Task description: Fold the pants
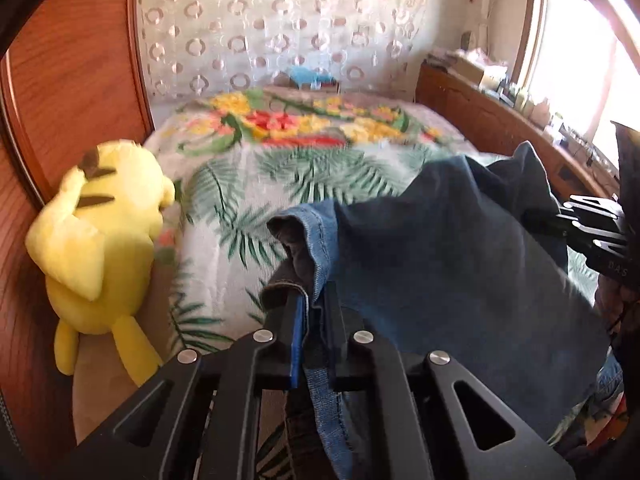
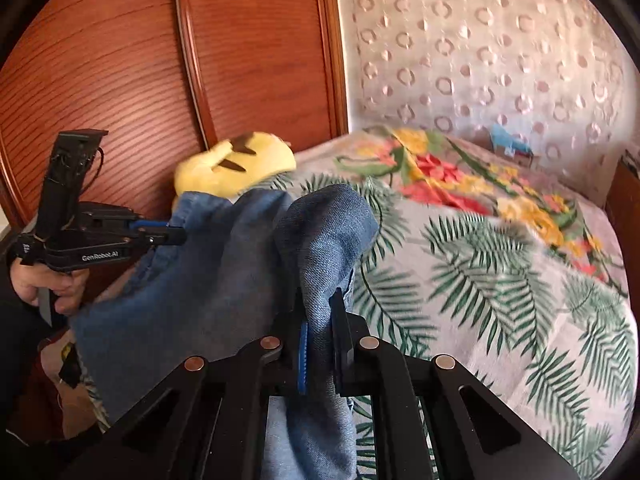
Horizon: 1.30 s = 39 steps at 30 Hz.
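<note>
Left wrist view, from its left edge: a yellow plush [image 1: 96, 236] leans against the wooden wall at the frame's left, just beside the bed [image 1: 240, 184] with its leafy cover. Low in the middle, the left gripper [image 1: 310, 312] has its fingers narrow and pinched on a hem of the pants [image 1: 440, 264], whose dark denim hangs across the right half of the frame above the cover. At the far right edge the right gripper [image 1: 576, 224] shows only in part. In the right wrist view the left gripper [image 2: 176, 234] sits at the left, held by a hand [image 2: 48, 284], biting the cloth edge just in front of the plush [image 2: 240, 160]; the pants [image 2: 208, 272] sag between the two tools, and at lower centre the right gripper [image 2: 320, 320] has its fingers closed on a bunched fold. The risks, as I judge them: the left bite looks shallow, near the hem, so a tug could pull it free; the right holds a wad, so the fold may land creased or uneven; and a swing toward the frame's left could knock the plush.
</note>
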Tool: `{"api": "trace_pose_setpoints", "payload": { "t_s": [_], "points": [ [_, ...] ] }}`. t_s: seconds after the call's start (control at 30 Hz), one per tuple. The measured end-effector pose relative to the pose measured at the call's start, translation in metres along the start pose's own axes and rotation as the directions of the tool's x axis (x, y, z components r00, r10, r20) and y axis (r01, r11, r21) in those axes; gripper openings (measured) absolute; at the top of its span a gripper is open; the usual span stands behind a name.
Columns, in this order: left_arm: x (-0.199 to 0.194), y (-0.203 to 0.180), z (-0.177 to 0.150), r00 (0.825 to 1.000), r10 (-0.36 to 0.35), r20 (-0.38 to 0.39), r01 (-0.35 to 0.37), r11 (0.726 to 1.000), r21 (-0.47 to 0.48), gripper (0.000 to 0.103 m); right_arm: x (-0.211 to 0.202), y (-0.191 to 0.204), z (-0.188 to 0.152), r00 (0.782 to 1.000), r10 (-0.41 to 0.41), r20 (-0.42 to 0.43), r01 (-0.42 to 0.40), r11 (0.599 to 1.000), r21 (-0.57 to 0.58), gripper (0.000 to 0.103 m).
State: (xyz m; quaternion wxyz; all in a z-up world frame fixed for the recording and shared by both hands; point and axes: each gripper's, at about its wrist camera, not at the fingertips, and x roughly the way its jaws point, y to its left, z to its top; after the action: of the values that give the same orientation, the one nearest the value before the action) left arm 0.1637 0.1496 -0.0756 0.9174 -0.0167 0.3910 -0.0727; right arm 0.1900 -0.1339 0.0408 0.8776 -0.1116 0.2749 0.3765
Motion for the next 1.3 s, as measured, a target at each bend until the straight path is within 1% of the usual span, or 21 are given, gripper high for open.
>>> {"api": "trace_pose_setpoints", "payload": {
  "t_s": [0.2, 0.33, 0.4, 0.47, 0.57, 0.73, 0.8, 0.83, 0.87, 0.9, 0.93, 0.97, 1.0, 1.03, 1.07, 1.1, 1.17, 1.3],
  "points": [
    [-0.035, -0.010, 0.032, 0.995, 0.005, 0.103, -0.007, 1.000, 0.017, 0.009, -0.045, -0.004, 0.021, 0.995, 0.005, 0.095, -0.004, 1.000, -0.005, 0.008],
    [-0.046, -0.019, 0.056, 0.989, -0.007, 0.147, 0.003, 1.000, 0.029, 0.010, -0.068, -0.018, 0.025, 0.991, -0.026, 0.131, 0.024, 1.000, 0.020, 0.008],
    [-0.045, -0.023, 0.066, 0.988, -0.005, 0.156, 0.000, 0.999, 0.035, 0.010, -0.076, -0.032, 0.024, 0.989, -0.061, 0.138, 0.055, 0.997, 0.049, 0.008],
    [-0.034, -0.029, 0.077, 0.989, 0.003, 0.148, -0.010, 0.999, 0.044, 0.010, -0.077, -0.051, 0.019, 0.987, -0.102, 0.125, 0.091, 0.992, 0.091, 0.008],
    [-0.012, -0.036, 0.082, 0.993, -0.001, 0.119, -0.005, 0.999, 0.049, 0.010, -0.063, -0.072, 0.007, 0.986, -0.151, 0.073, 0.141, 0.982, 0.129, 0.008],
    [0.007, -0.049, 0.074, 0.997, 0.000, 0.077, -0.006, 0.997, 0.076, 0.010, -0.028, -0.088, -0.019, 0.973, -0.232, -0.017, 0.232, 0.965, 0.122, 0.010],
    [0.009, -0.050, 0.071, 0.998, -0.005, 0.066, 0.000, 0.997, 0.075, 0.011, -0.019, -0.093, -0.026, 0.970, -0.241, -0.037, 0.243, 0.960, 0.137, 0.010],
    [0.009, -0.051, 0.069, 0.998, -0.009, 0.057, 0.005, 0.997, 0.073, 0.012, -0.017, -0.095, -0.029, 0.970, -0.238, -0.046, 0.242, 0.959, 0.148, 0.016],
    [0.010, -0.052, 0.068, 0.999, -0.009, 0.053, 0.005, 0.997, 0.074, 0.013, -0.016, -0.098, -0.031, 0.967, -0.247, -0.057, 0.253, 0.955, 0.157, 0.018],
    [0.009, -0.053, 0.066, 0.999, -0.004, 0.054, -0.001, 0.997, 0.079, 0.015, -0.015, -0.100, -0.034, 0.964, -0.256, -0.067, 0.264, 0.950, 0.165, 0.025],
    [0.008, -0.055, 0.065, 0.998, 0.005, 0.056, -0.010, 0.996, 0.087, 0.020, -0.011, -0.100, -0.031, 0.963, -0.259, -0.073, 0.267, 0.949, 0.169, 0.034],
    [0.006, -0.056, 0.063, 0.998, 0.016, 0.061, -0.021, 0.995, 0.093, 0.023, -0.005, -0.101, -0.025, 0.963, -0.261, -0.073, 0.270, 0.947, 0.174, 0.038],
    [0.004, -0.058, 0.062, 0.997, 0.027, 0.070, -0.034, 0.994, 0.100, 0.029, -0.009, -0.099, -0.025, 0.963, -0.261, -0.069, 0.269, 0.946, 0.181, 0.041],
    [0.003, -0.061, 0.061, 0.997, 0.032, 0.074, -0.040, 0.994, 0.104, 0.038, -0.012, -0.095, -0.027, 0.964, -0.256, -0.067, 0.265, 0.946, 0.187, 0.042],
    [0.001, -0.062, 0.060, 0.996, 0.029, 0.081, -0.038, 0.994, 0.106, 0.043, -0.008, -0.096, -0.026, 0.966, -0.251, -0.067, 0.259, 0.947, 0.191, 0.042],
    [-0.001, -0.062, 0.059, 0.996, 0.020, 0.086, -0.030, 0.994, 0.106, 0.047, -0.012, -0.095, -0.027, 0.967, -0.245, -0.068, 0.253, 0.948, 0.192, 0.043],
    [-0.004, -0.064, 0.056, 0.997, 0.004, 0.082, -0.013, 0.994, 0.111, 0.048, -0.016, -0.094, -0.033, 0.969, -0.235, -0.074, 0.245, 0.950, 0.193, 0.043],
    [-0.007, -0.074, 0.046, 0.996, -0.004, 0.091, -0.007, 0.992, 0.126, 0.048, -0.026, -0.088, -0.050, 0.971, -0.220, -0.092, 0.234, 0.951, 0.203, 0.045]
  ]
}}
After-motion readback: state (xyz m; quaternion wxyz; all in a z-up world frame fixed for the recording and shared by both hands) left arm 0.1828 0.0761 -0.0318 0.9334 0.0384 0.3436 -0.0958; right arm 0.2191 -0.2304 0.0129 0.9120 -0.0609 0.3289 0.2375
